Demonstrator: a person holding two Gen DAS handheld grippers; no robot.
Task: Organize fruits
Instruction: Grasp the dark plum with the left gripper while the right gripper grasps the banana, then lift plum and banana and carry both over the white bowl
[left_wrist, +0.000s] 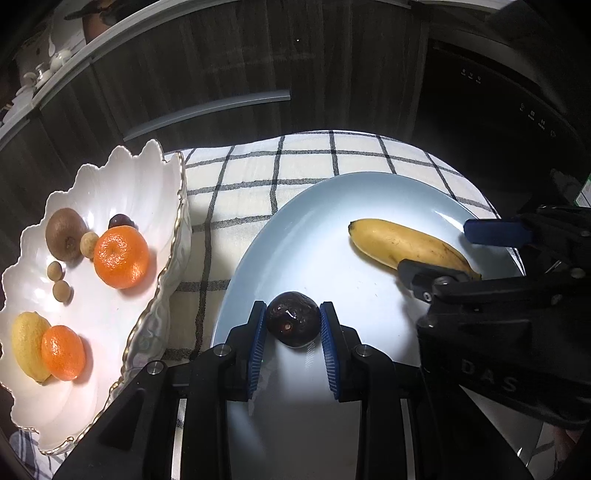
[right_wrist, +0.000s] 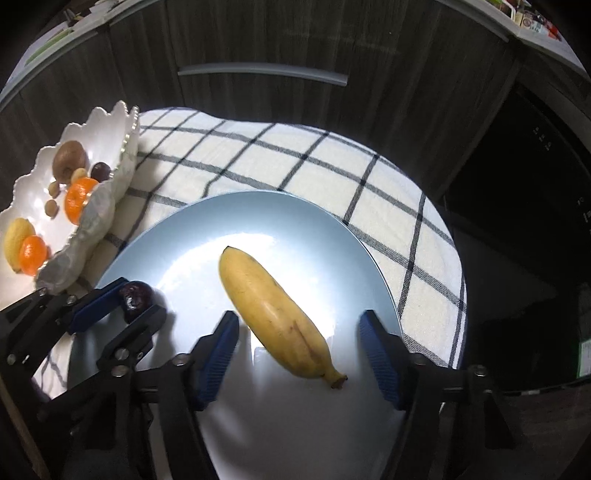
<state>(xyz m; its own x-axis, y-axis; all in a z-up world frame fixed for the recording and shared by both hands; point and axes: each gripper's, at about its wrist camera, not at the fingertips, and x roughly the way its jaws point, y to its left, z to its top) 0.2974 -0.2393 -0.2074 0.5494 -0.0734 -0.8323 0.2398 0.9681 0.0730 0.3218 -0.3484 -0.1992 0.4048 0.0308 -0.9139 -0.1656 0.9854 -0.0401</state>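
A dark plum (left_wrist: 293, 319) lies on the pale blue plate (left_wrist: 314, 236). My left gripper (left_wrist: 293, 321) is shut on the plum, its blue pads touching both sides; it also shows in the right wrist view (right_wrist: 129, 301) with the plum (right_wrist: 136, 299). A yellow banana (right_wrist: 275, 314) lies on the plate (right_wrist: 192, 236). My right gripper (right_wrist: 299, 328) is open, its fingers on either side of the banana's stem half without touching. The banana (left_wrist: 402, 243) and right gripper (left_wrist: 439, 251) show in the left wrist view.
A white scalloped bowl (left_wrist: 155, 192) at the left holds a kiwi (left_wrist: 65, 232), two tangerines (left_wrist: 121, 256), a lemon (left_wrist: 26, 343), a dark plum and several small longans. A checked cloth (left_wrist: 295, 162) covers the table. Dark cabinets stand behind.
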